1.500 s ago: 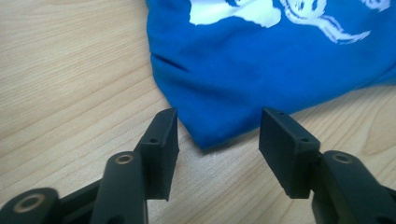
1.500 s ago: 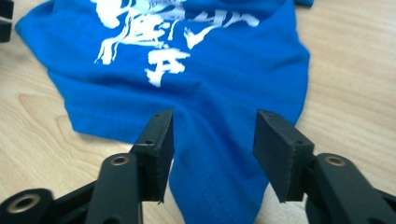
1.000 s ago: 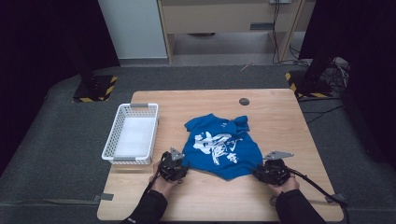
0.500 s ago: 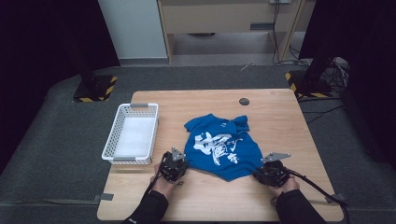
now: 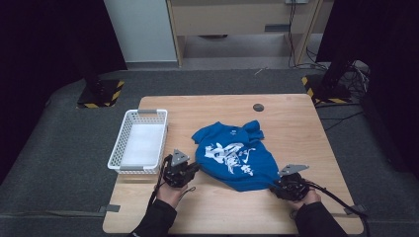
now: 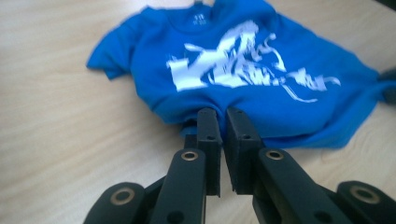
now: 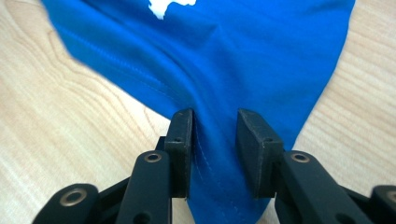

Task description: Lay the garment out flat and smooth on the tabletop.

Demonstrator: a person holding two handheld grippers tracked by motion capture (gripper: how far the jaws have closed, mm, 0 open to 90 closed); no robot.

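On the near half of the desk (image 5: 296,123), a blue T-shirt (image 5: 232,153) lies spread with its white print facing up and its collar toward the far edge; a white basket (image 5: 141,140) stands apart to its left. The left tongs (image 6: 223,122) are nearly pressed together, their tips at the hem at one bottom corner, apparently pinching a fold of cloth, though the grip itself is hidden. The right tongs (image 7: 214,140) are spread, with the hem of the other bottom corner lying between the jaws and not yet pinched. The step in hand appears to be securing both bottom corners of the garment. The next move calls for closing the right tongs on the hem, then lifting both corners evenly, presumably to fold the shirt.
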